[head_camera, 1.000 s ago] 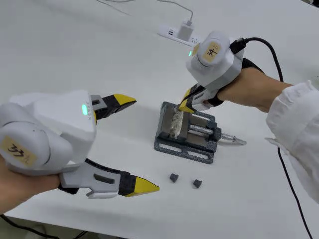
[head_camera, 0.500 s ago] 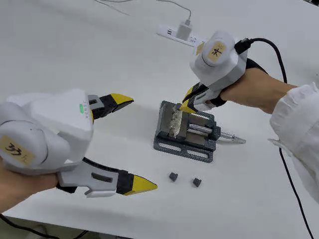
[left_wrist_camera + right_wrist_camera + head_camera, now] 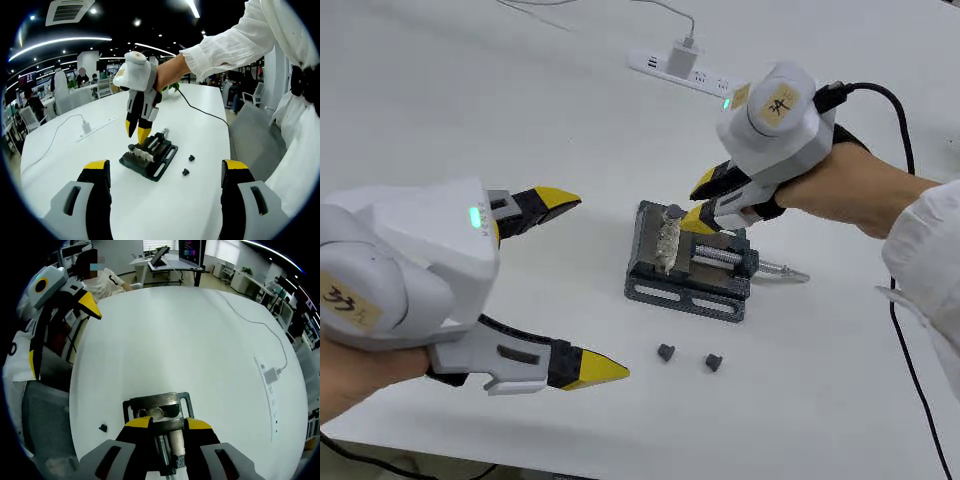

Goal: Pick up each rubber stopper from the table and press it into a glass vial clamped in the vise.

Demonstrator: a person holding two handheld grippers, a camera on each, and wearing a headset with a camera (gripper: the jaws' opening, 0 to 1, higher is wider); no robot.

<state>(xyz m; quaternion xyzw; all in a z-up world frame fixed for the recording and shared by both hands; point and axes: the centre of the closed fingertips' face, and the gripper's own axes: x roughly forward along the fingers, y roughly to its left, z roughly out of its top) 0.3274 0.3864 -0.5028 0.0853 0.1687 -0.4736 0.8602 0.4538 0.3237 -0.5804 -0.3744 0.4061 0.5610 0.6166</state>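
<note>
Down at your near left, the left gripper [image 3: 582, 285] hangs over the white table [image 3: 470, 120], and its jaws are spread wide with nothing between them, fully released. Just past its lower yellow tip, two dark rubber stoppers lie loose on the table: the left stopper [image 3: 666, 352] and the right stopper [image 3: 713, 362], close together but not touching. Both sit just in front of the vise [image 3: 685, 297]. Look inside that vise now: the glass vial [image 3: 665, 245] is clamped between its plates, though how many vials stand there you cannot tell from the head view. At the far end of the glass sits a third stopper [image 3: 672, 211], dark against the metal. Right over that end, your right gripper [image 3: 700, 203] points down at the vise, with its yellow tips a little apart and empty, so it is unclenched and gripping nothing. Its own view looks straight down onto the vise between those two tips. Far beyond, a white power strip [image 3: 665, 66] lies on the table with a charger [image 3: 682, 57] plugged in
</note>
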